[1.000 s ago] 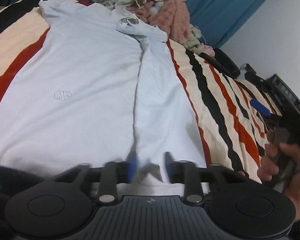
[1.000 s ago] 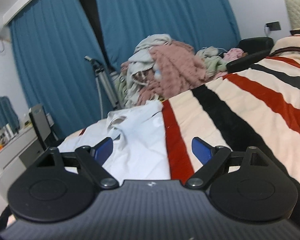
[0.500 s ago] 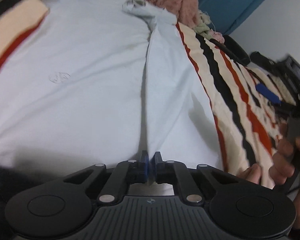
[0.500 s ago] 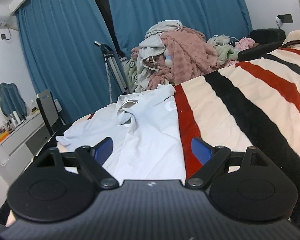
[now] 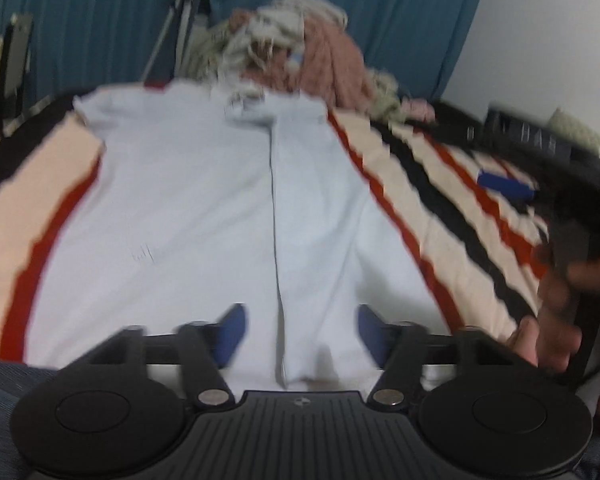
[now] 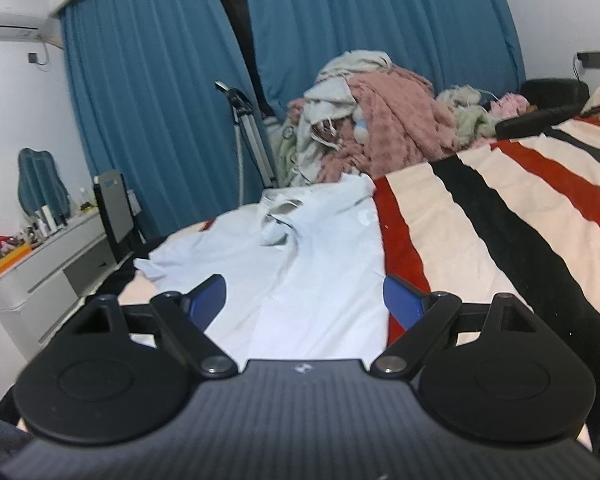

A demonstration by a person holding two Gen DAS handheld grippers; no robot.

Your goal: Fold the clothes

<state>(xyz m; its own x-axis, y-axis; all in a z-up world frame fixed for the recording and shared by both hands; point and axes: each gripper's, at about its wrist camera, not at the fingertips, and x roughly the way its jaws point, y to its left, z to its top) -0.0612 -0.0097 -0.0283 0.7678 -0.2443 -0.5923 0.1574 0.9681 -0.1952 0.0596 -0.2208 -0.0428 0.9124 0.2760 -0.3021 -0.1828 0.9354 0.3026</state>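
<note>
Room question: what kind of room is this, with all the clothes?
Most likely a bedroom. A striped blanket covers a bed where a white shirt lies, blue curtains hang behind, and a dresser stands at the side.

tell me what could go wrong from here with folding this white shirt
1. The left gripper is opening over the white shirt, nothing pinched; the folded-over panel's edge may slip back or lie unevenly.
2. The collar is bunched, so later folds could trap wrinkles.
3. The clothes pile sits right past the collar; moving the shirt that way could snag it.
</note>
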